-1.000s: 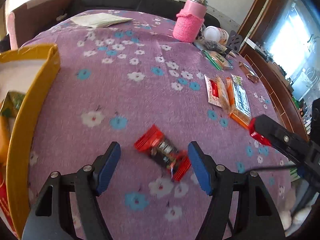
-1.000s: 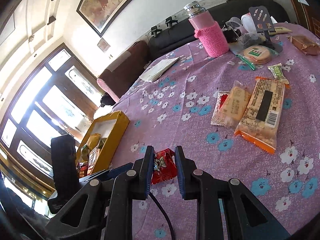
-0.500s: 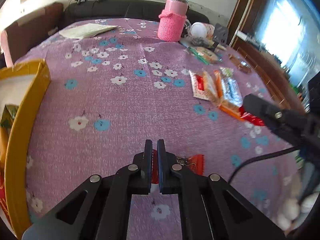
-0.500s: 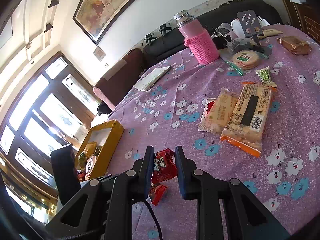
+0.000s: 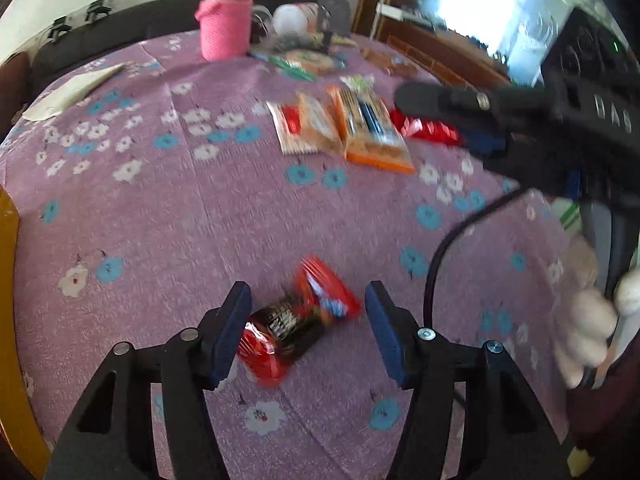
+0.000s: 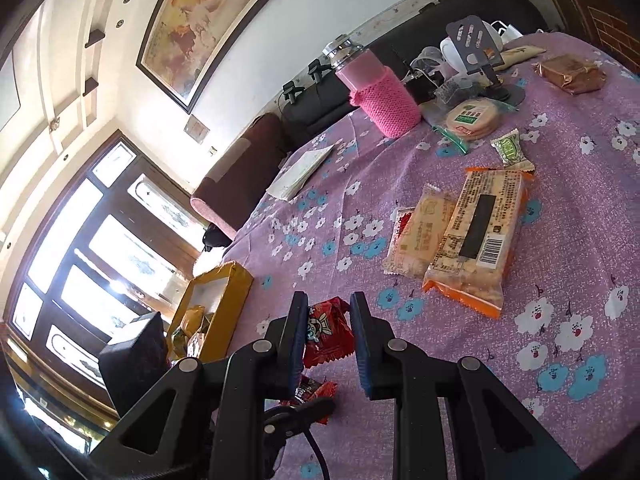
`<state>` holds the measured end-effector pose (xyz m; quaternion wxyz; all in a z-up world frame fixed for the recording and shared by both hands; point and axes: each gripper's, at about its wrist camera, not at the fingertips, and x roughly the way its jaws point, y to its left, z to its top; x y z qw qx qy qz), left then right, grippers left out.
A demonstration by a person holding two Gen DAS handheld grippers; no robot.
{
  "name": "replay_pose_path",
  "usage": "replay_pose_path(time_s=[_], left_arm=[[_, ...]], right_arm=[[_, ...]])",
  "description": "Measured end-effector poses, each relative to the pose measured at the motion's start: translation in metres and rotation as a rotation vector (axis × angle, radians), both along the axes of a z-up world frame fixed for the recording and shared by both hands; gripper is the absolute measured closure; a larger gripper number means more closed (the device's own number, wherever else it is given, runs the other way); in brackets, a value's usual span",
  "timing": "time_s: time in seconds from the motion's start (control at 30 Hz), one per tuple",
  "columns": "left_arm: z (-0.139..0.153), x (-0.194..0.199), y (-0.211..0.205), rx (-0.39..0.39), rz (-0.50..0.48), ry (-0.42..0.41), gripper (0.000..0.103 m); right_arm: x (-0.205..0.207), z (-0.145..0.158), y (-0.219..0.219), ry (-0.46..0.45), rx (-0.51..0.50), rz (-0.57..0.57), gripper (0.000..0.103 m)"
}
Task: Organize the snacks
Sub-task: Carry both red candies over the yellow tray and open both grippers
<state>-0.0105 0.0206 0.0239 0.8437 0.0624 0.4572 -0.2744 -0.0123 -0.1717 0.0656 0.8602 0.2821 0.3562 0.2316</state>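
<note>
My left gripper (image 5: pixel 306 320) is open, its blue pads either side of a red and black snack packet (image 5: pixel 298 322) that lies on the purple flowered tablecloth (image 5: pixel 200 220). My right gripper (image 6: pixel 328 330) is shut on a red snack packet (image 6: pixel 326 334) and holds it above the cloth; it also shows in the left wrist view (image 5: pixel 448 124) at the upper right. The red and black packet shows below the right gripper (image 6: pixel 310 392). The yellow box (image 6: pixel 218 312) with snacks inside stands at the table's left edge.
An orange biscuit pack (image 6: pixel 478 236), a pale cracker pack (image 6: pixel 420 236), a small green packet (image 6: pixel 510 148), a round cracker pack (image 6: pixel 472 118) and a brown packet (image 6: pixel 570 74) lie on the cloth. A pink-sleeved bottle (image 6: pixel 380 96), a phone stand (image 6: pixel 476 46) and a folded paper (image 6: pixel 302 170) are farther back.
My left gripper was shut on the red and black packet half a second ago; it has opened and the packet lies between its pads. My right gripper keeps its red packet.
</note>
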Motion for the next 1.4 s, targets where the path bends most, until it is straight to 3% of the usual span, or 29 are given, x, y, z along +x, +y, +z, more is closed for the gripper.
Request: replay_pose_path(time_s=[0.17,0.3,0.37,0.4,0.53,0.67,0.8,0.97,1.13,1.4], left_arm=[[0.001,-0.017,-0.005,0.032,-0.059,0.005,0.046],[0.0,-0.011,-0.012,0.06,-0.026,-0.021,0.046],[-0.003,-0.008,-0.019,0.113,0.021,-0.051,0.056],[-0.004,-0.009,-0.022,0.152,0.043,-0.081,0.074],[0.0,-0.018,-0.012,0.144,0.086,-0.084,0.077],[0.017,-0.035,0.025,0.037,0.169,-0.086,0.077],[0.052,-0.062,0.09,-0.08,0.317,-0.137,0.077],[0.076,-0.091,0.18,-0.136,0.526,-0.204,0.076],[0.064,-0.1,0.244,-0.138,0.687,-0.181,0.076],[0.034,-0.104,0.28,-0.168,0.764,-0.126,0.076]], right_arm=[[0.001,-0.001,0.003,0.0,-0.011,0.008,0.08],[0.001,-0.002,0.007,0.007,-0.019,0.017,0.08],[0.002,-0.003,0.007,0.008,-0.021,0.013,0.08],[0.002,-0.003,0.006,0.01,-0.02,0.012,0.08],[0.004,-0.006,0.005,0.015,-0.016,0.013,0.08],[0.002,-0.004,0.011,-0.002,-0.019,0.033,0.08],[-0.002,-0.003,0.022,-0.02,-0.035,0.068,0.08],[-0.006,-0.001,0.043,-0.022,-0.07,0.093,0.08],[-0.018,0.014,0.091,-0.03,-0.113,0.177,0.08],[-0.025,0.03,0.209,-0.038,-0.176,0.382,0.081]])
